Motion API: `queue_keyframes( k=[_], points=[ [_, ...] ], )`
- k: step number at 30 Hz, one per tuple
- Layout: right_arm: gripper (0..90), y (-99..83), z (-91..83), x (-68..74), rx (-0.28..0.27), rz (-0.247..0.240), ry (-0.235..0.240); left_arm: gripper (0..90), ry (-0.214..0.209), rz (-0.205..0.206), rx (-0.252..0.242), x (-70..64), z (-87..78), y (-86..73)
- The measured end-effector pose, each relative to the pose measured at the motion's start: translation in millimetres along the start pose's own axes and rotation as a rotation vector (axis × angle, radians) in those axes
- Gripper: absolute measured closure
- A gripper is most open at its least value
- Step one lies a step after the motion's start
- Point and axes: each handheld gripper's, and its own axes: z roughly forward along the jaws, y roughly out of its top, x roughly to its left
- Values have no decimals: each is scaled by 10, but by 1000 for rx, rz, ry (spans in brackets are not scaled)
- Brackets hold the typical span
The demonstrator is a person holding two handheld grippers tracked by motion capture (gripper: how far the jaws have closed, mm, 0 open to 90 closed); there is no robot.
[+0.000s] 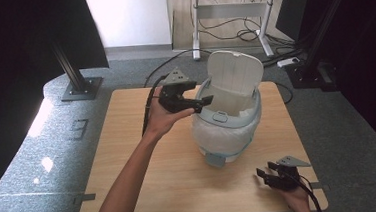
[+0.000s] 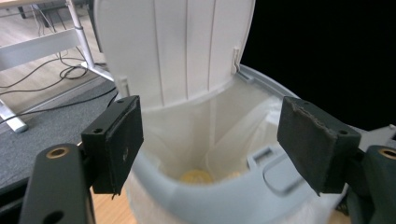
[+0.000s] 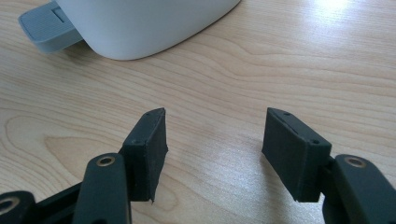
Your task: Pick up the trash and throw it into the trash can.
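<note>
Held at the bin's rim, the left gripper (image 1: 206, 100) has its jaws spread wide and grasps nothing; in the left gripper view they frame the mouth of the white pedal bin (image 2: 201, 140). That bin (image 1: 227, 128) stands near the middle of the wooden table (image 1: 146, 179), its lid (image 1: 235, 77) tipped up and a white liner bag (image 1: 218, 136) folded over its sides. Something yellow (image 2: 196, 176) lies at the bottom. Well apart, the right gripper (image 1: 262, 173) rests near the table's near right corner, jaws likewise parted and empty, with the grey pedal (image 3: 46, 28) ahead.

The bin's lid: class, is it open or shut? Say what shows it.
Open. The lid stands upright behind the bin, and the left gripper view looks past it into the bag lining the inside.
</note>
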Motion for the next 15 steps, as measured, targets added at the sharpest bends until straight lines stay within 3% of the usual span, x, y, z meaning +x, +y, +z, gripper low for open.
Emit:
queue_keyframes(
  k=[6, 15],
  points=[
    [392, 1, 0, 4, 2, 1, -1, 222, 15, 3, -7, 1, -242, -154],
    [392, 0, -1, -4, 3, 1, -2, 222, 45, -4, -8, -18, -550, -516]
  ],
)
